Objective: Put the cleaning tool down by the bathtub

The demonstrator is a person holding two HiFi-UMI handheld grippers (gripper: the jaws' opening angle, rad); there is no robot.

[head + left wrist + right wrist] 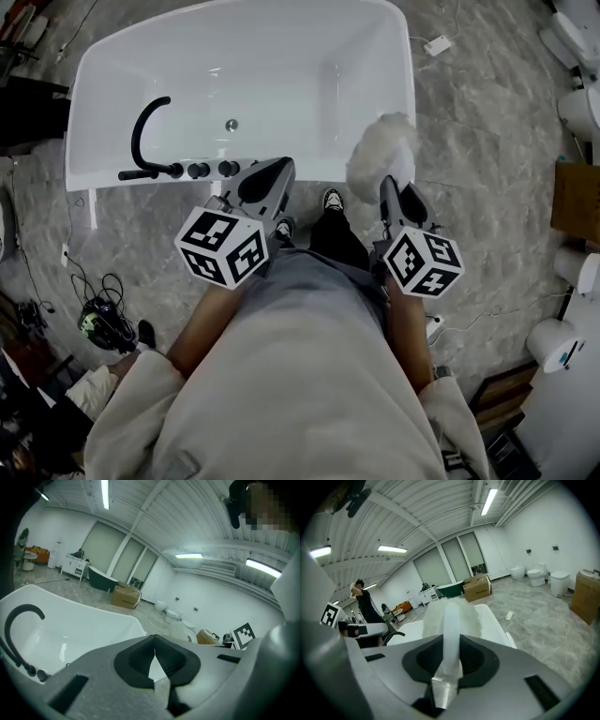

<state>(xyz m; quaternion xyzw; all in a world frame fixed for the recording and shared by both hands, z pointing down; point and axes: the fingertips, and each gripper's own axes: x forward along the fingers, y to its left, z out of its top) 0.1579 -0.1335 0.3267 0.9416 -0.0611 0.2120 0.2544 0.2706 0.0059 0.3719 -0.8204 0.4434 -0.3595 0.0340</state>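
One white bathtub (234, 56), with one curved black faucet (142, 127), three black knobs (198, 170) and one drain (231, 124). Two handheld grippers, the left gripper (265, 180) and the right gripper (391, 192), each carrying one marker cube (223, 246). One fluffy white cleaning tool (380, 150). Two shoes (333, 199). Farther off, three white toilets (536, 575), two cardboard boxes (477, 587) and one dark green tub (451, 589).

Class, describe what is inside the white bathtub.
Inside the bathtub only the drain shows; the black faucet arches over it from the rim. The cleaning tool, held by the right gripper, covers the tub's near right corner.
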